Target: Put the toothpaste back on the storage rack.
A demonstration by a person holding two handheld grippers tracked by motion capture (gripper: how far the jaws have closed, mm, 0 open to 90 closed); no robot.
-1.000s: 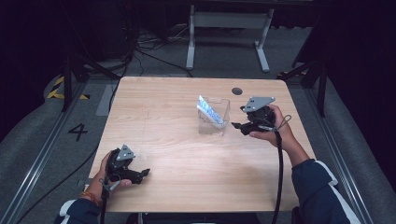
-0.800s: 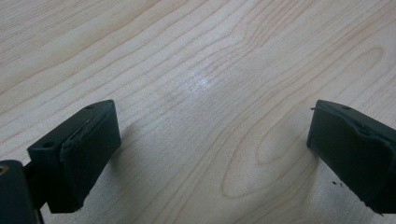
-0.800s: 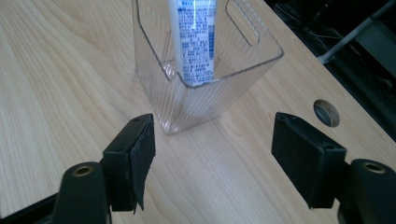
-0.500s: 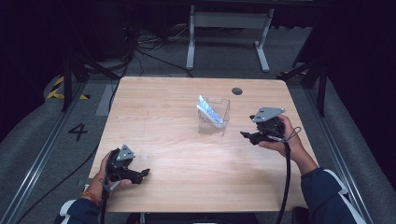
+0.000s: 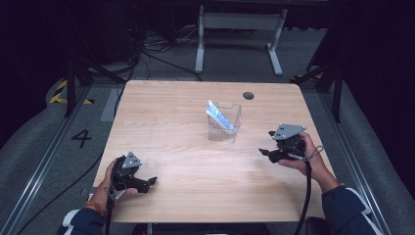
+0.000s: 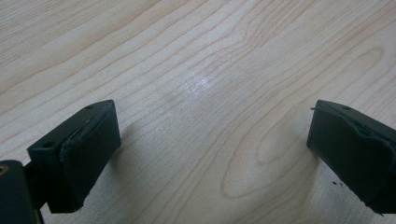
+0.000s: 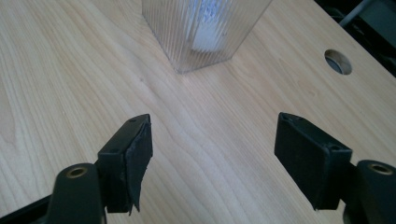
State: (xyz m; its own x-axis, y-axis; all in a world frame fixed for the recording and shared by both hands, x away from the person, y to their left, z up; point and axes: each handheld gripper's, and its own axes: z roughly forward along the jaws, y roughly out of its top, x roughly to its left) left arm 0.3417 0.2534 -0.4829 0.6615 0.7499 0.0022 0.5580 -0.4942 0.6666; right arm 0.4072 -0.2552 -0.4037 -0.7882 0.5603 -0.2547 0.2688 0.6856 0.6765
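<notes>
We see the right claw (image 5: 266, 150) pulled back from the clear box (image 5: 224, 122) toward the near right of the table (image 5: 171, 107); a second ago it sat right beside the box. Its jaws have just been opening and stand wide with nothing between them, bare wood in the right gripper view. The box stands upright mid-table, a white-and-blue packet (image 5: 219, 116) leaning inside it. The left claw (image 5: 149, 182) rests at the near left, same spot as before, jaws wide apart and empty. We judge the packet drop done and the right hand retreating to rest.
</notes>
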